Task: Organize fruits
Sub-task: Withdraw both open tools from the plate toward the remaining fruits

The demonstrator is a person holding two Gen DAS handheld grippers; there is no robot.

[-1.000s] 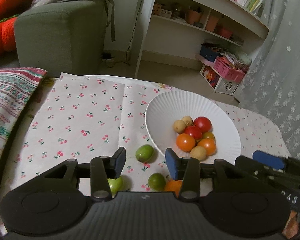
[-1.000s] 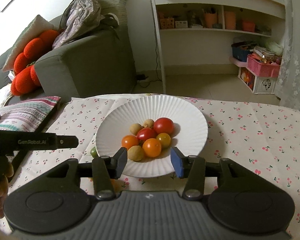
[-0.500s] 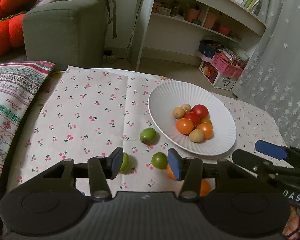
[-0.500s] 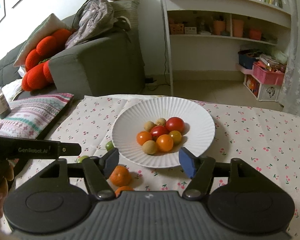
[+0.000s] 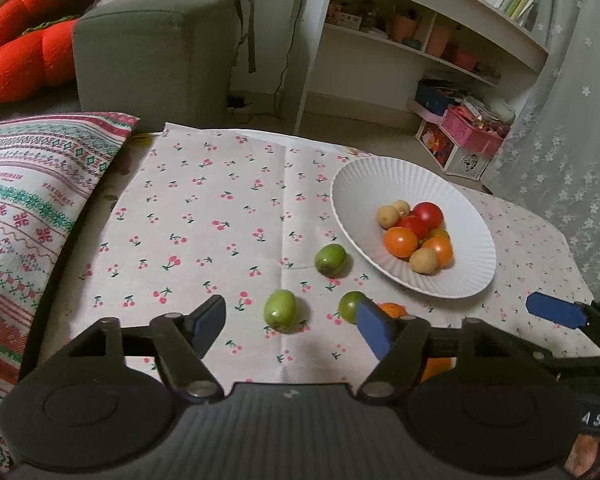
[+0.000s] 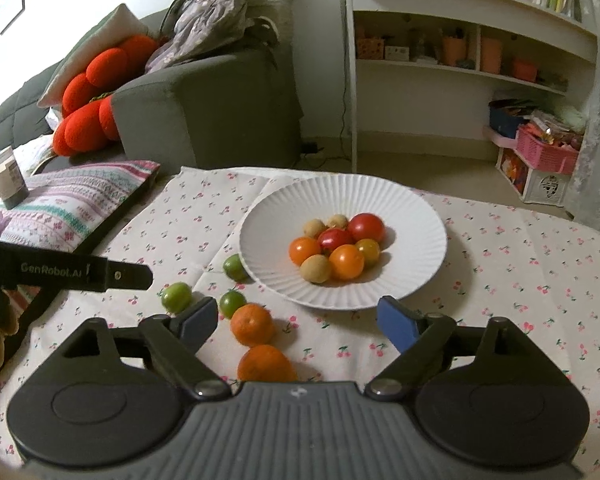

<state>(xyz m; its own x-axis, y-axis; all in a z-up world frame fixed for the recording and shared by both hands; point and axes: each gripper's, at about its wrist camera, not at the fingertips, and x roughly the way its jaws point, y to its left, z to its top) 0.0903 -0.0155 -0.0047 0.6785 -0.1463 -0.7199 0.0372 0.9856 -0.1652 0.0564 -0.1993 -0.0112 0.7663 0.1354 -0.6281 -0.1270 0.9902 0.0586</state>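
Observation:
A white ribbed plate [image 5: 380,172] [image 6: 340,192] holds several small red, orange and yellowish fruits [image 6: 336,246]. On the cherry-print cloth to its left lie three green fruits [image 5: 331,260] [image 5: 280,311] [image 5: 350,306] and two mandarins [image 6: 252,324] [image 6: 266,364]. My left gripper [image 5: 290,320] hovers over the nearest green fruit with its jaws opening and nothing touching the pads. My right gripper [image 6: 298,318] hangs above the mandarins, jaws also opening, pads bare. Its blue pad [image 5: 556,314] shows at the right of the left wrist view.
A patterned cushion [image 5: 32,208] covers the table's left side, with a small jar [image 6: 8,178] on it. Beyond the far edge stand a grey sofa [image 5: 152,52], a white shelf unit [image 5: 420,40] and a pink basket [image 5: 474,128]. A lace curtain hangs at the right.
Both grippers have drawn back from the plate and their jaws have widened. The green fruits and the mandarins, earlier partly hidden behind the fingers, now lie in plain view.

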